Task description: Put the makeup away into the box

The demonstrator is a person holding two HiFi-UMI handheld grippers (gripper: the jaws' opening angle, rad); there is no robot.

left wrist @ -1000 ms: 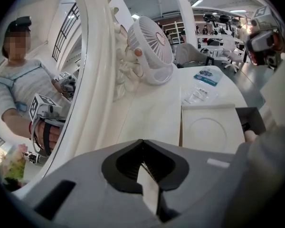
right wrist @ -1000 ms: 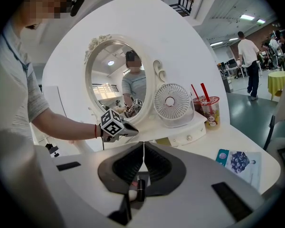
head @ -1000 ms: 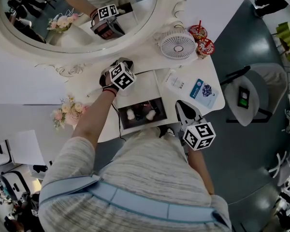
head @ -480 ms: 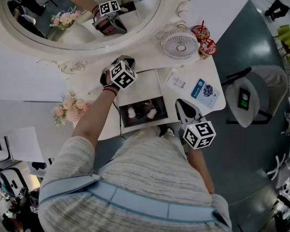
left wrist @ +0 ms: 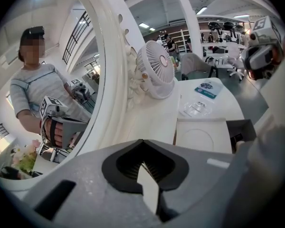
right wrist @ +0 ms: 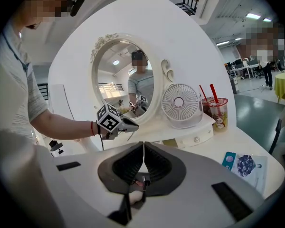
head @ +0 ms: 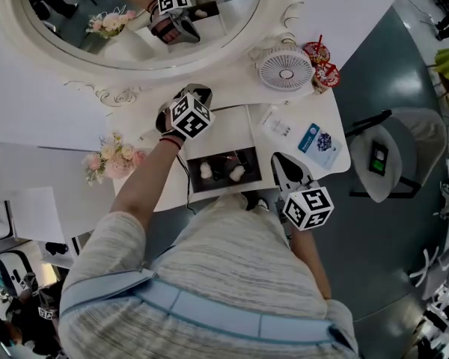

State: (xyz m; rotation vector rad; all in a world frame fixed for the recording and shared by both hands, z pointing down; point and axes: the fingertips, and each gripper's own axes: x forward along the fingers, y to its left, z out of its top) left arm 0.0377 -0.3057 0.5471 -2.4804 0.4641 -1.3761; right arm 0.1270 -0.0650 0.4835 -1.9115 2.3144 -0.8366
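Observation:
The black makeup box (head: 209, 184) lies open at the table's near edge with pale puffs and dark items inside. Its white lid (head: 226, 129) lies flat behind it. My left gripper (head: 197, 90) hovers above the table beyond the lid, close to the mirror frame, shut on a thin pale stick (left wrist: 150, 190). The right gripper view shows the same left gripper (right wrist: 133, 125) with a slim stick hanging below its tip. My right gripper (head: 279, 159) hangs to the right of the box, shut, with nothing between its jaws (right wrist: 143, 148).
An oval mirror (head: 135, 21) in a white frame stands behind the table. A small white fan (head: 286, 67) and two red cups (head: 322, 62) are at the back right. A clear packet (head: 277, 122) and a blue packet (head: 314, 140) lie right of the lid. Flowers (head: 112, 159) sit left, a chair (head: 396, 152) right.
My left gripper has risen a little above the table near the mirror, still shut. The right gripper has stayed where it was.

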